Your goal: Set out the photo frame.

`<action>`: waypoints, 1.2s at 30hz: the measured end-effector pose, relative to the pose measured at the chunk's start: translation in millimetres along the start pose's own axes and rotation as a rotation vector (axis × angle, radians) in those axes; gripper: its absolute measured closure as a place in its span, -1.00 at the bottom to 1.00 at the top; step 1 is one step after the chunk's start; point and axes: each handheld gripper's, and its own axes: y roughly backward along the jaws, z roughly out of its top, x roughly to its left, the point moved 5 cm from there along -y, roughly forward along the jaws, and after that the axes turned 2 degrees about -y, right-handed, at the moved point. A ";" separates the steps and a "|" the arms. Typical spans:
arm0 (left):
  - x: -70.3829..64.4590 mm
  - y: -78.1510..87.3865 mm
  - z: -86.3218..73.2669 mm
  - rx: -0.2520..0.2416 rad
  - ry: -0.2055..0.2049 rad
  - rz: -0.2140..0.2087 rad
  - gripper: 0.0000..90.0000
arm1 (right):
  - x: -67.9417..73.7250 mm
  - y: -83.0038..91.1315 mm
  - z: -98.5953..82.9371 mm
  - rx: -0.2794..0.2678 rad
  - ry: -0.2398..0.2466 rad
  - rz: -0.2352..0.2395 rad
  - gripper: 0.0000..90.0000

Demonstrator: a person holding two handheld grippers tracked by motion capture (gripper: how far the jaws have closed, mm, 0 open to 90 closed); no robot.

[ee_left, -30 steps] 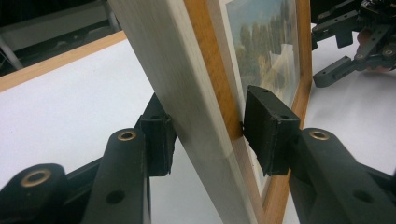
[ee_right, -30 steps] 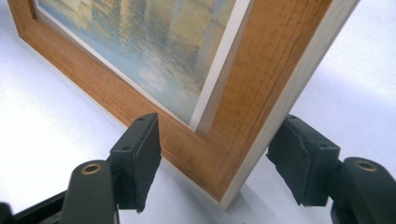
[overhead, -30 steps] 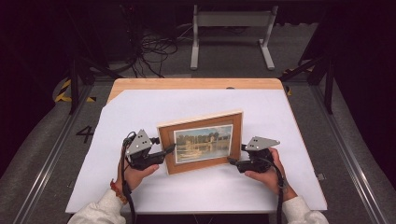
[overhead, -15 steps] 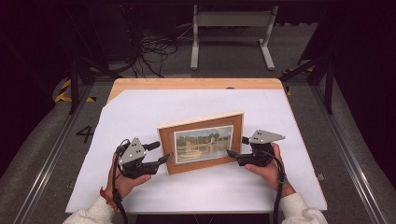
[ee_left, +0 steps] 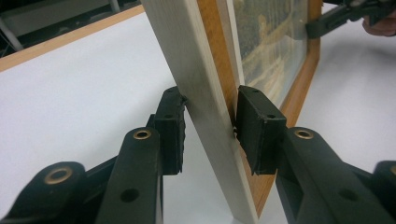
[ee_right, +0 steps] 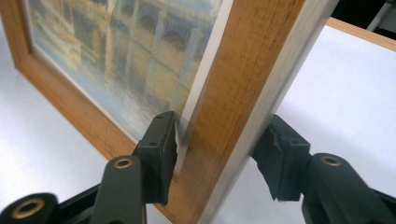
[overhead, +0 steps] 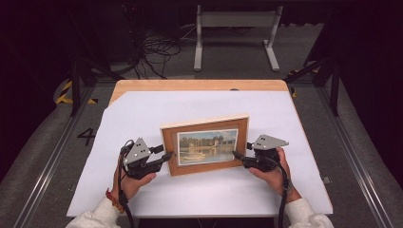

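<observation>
Two grippers, one framed picture upright between them.

My left gripper clamps the picture frame on its left edge, my right gripper pinches its right edge. The frame stands mid-table on its long lower edge, long axis left to right, leaning back, painted bridge scene facing me.

The rectangular picture frame at the middle is warm brown wood with visible grain, its outer edge pale and unvarnished, its printed landscape under a slightly glossy pane. The counter shows light wood along the upper edge beneath a smooth matt white sheet. Both black tongs look like matt plastic.
</observation>
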 end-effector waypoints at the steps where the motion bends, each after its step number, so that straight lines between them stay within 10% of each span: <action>1: 1.2 -1.0 0.1 -0.002 0.005 0.002 0.40 | 0.4 0.7 -0.5 0.000 0.001 0.001 0.16; 36: 12.7 -23.6 4.2 0.021 0.008 0.003 0.30 | 4.6 15.0 1.0 -0.029 -0.006 -0.056 0.21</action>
